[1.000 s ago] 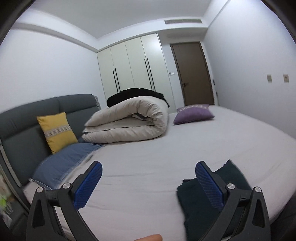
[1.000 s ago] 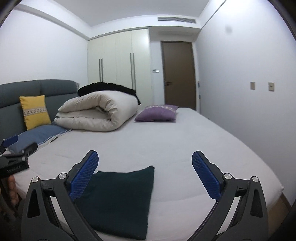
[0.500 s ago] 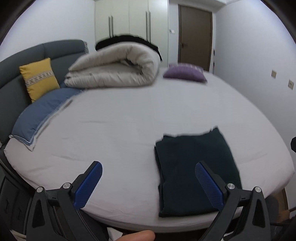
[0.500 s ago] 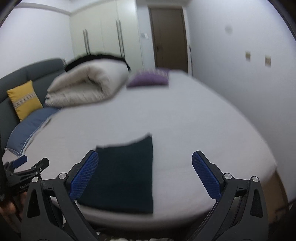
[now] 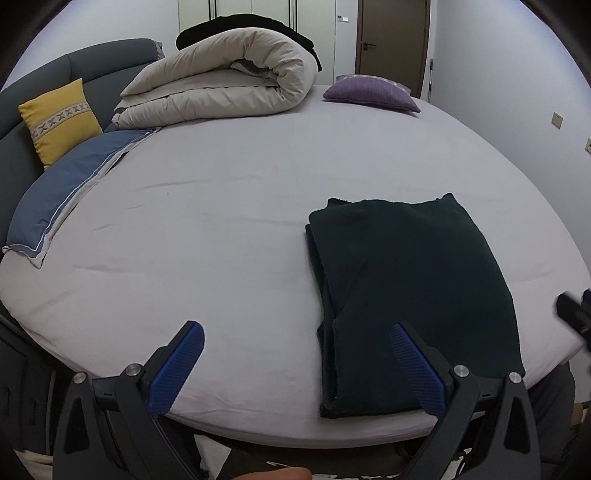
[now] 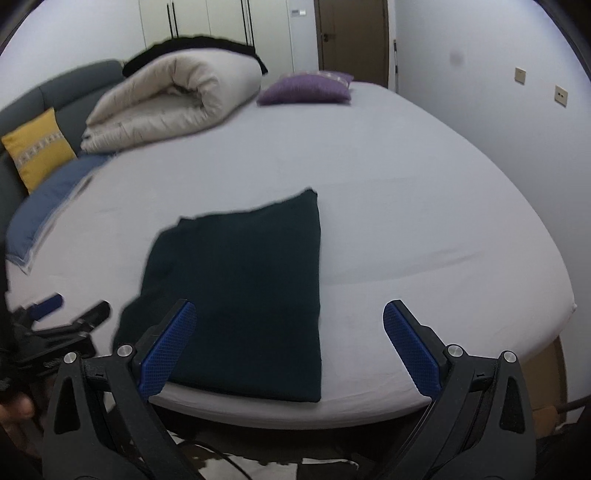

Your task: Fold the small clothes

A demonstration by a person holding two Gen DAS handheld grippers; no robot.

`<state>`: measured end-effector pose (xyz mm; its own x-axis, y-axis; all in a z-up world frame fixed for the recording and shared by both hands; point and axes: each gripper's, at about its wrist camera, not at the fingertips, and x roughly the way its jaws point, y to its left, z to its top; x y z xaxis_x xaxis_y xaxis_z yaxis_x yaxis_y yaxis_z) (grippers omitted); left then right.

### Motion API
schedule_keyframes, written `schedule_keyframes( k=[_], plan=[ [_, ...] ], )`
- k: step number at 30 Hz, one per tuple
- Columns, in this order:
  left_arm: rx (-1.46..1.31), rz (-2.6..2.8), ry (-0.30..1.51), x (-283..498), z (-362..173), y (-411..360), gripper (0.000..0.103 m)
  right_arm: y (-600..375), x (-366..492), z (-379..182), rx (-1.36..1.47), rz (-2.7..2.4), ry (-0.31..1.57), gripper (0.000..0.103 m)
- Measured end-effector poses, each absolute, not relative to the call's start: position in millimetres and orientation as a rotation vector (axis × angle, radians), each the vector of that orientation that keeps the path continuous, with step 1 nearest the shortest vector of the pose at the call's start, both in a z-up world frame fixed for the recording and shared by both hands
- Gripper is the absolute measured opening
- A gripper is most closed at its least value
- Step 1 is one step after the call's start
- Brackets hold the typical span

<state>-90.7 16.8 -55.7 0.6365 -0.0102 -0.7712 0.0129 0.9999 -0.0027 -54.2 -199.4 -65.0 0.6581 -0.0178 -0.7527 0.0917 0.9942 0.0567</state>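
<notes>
Dark green folded garment lies flat near bed's front edge, now fuller in both views than before. Left gripper and right gripper, tilted downward since, hover wide apart, empty.

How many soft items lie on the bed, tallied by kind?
Folded dark green garment: 1
Rolled beige duvet: 1
Black cloth behind the duvet: 1
Cushions: 2, yellow cushion, purple cushion
Blue pillow: 1
Total: 6
</notes>
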Motion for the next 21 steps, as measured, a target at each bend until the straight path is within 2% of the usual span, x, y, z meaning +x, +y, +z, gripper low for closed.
schedule_keyframes(
  k=[7, 21],
  plan=[
    [0.003, -0.013, 0.876, -90.5, -56.5, 16.8, 0.103, -198.0, -34.8, -102.2, 0.084, -0.066, 0.904, 0.103],
    [0.005, -0.027, 0.894, -90.2, -59.5, 14.1, 0.103, -198.8, -52.9, -89.2, 0.065, -0.066, 0.910, 0.103]
  ],
)
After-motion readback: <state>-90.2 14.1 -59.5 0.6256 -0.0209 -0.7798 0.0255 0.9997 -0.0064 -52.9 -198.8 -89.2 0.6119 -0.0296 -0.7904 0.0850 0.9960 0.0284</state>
